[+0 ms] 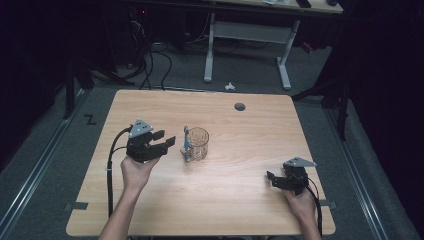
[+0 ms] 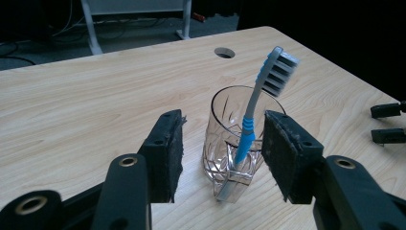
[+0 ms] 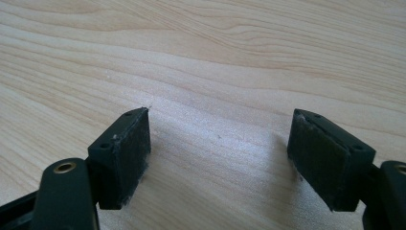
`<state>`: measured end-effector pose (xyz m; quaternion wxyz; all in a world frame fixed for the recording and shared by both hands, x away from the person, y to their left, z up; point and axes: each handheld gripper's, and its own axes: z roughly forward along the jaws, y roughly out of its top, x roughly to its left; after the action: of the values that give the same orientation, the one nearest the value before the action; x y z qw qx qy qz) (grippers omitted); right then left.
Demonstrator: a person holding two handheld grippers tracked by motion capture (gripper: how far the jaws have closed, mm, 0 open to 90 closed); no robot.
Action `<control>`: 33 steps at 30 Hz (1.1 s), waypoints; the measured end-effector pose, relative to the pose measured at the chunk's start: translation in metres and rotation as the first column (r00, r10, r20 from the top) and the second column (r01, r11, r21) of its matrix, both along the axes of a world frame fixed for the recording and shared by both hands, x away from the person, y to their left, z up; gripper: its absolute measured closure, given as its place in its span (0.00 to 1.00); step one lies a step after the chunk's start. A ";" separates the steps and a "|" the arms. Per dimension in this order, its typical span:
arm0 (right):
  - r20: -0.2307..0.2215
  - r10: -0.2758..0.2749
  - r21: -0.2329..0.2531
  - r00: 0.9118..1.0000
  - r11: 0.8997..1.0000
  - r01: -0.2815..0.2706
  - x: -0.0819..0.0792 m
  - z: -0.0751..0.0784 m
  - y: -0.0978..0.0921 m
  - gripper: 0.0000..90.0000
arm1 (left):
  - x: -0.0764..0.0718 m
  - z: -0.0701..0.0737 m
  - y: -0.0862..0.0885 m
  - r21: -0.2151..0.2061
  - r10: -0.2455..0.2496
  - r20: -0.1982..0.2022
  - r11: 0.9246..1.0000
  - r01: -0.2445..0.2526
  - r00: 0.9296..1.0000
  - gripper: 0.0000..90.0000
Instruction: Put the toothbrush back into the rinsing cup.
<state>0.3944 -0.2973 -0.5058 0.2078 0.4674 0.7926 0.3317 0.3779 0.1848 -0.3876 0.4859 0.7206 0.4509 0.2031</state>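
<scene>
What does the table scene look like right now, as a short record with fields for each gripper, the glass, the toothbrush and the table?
left gripper: open, jaws aimed at the glass, just short of it, touching nothing
right gripper: open, low over bare wood near the right front of the table, holding nothing
glass: clear cut glass, upright, mid-table
toothbrush: blue and grey, standing in the glass, leaning, bristle head up above the rim
table: light wood, round cable hole near the far edge
</scene>
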 end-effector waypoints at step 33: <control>0.000 0.000 0.000 1.000 1.000 0.000 0.000 0.000 0.000 0.25 | -0.020 0.004 0.026 -0.001 0.057 0.013 0.998 -0.057 0.998 0.53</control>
<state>0.3944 -0.2973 -0.5058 0.2079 0.4674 0.7926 0.3318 0.3582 0.2105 -0.3839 0.4831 0.7059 0.4683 0.2215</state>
